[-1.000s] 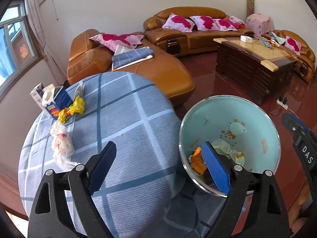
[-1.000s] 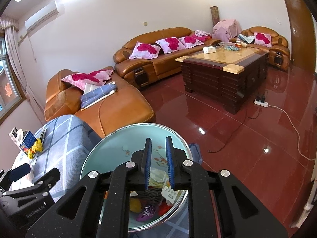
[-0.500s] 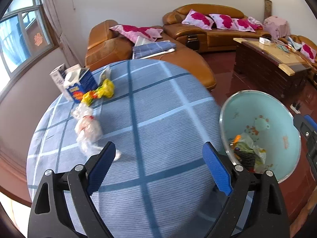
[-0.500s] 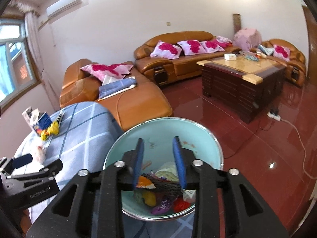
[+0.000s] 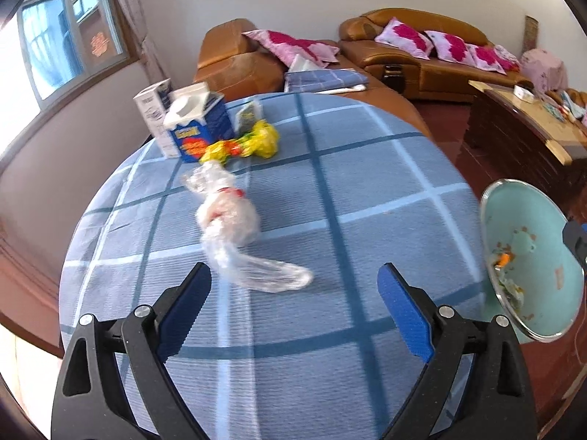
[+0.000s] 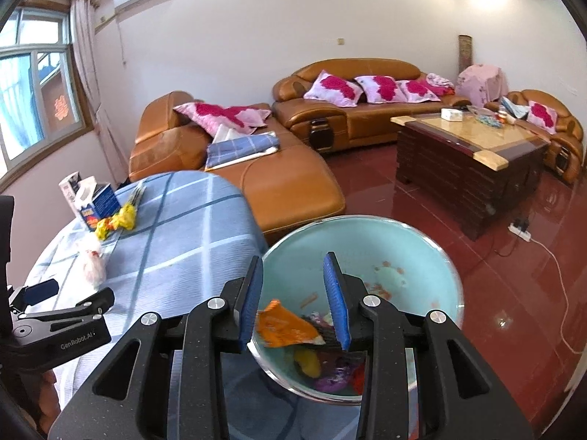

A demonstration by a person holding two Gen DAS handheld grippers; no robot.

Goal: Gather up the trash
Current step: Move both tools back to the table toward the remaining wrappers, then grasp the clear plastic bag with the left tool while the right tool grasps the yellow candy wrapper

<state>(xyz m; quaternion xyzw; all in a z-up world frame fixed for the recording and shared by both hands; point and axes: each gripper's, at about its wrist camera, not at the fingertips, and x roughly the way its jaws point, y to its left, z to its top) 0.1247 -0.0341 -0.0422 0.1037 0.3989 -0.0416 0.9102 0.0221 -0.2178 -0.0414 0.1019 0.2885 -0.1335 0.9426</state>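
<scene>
**Trash partly collected: some in the bin, four pieces left on the bench**

Left wrist view: your left gripper [image 5: 293, 293] hovers over the round bench [image 5: 367, 183], covered in a blue checked cloth. Its jaws stand wide with nothing between them. Just ahead of them lies a crumpled clear plastic bag [image 5: 234, 227]. Farther back sit a yellow wrapper [image 5: 245, 145], a blue carton [image 5: 198, 124] with its top torn open, and a white box [image 5: 152, 104] behind it. All four remain to be picked up. The mint-green trash bin [image 5: 532, 267] stands off the bench's right edge.

Right wrist view: your right gripper [image 6: 293, 302] hangs over the bin [image 6: 403, 242]. Its jaws have just been opening to a narrow gap and grip nothing. Below them an orange wrapper [image 6: 282, 328] rests in the bin among other colourful scraps, so that part looks done.
</scene>
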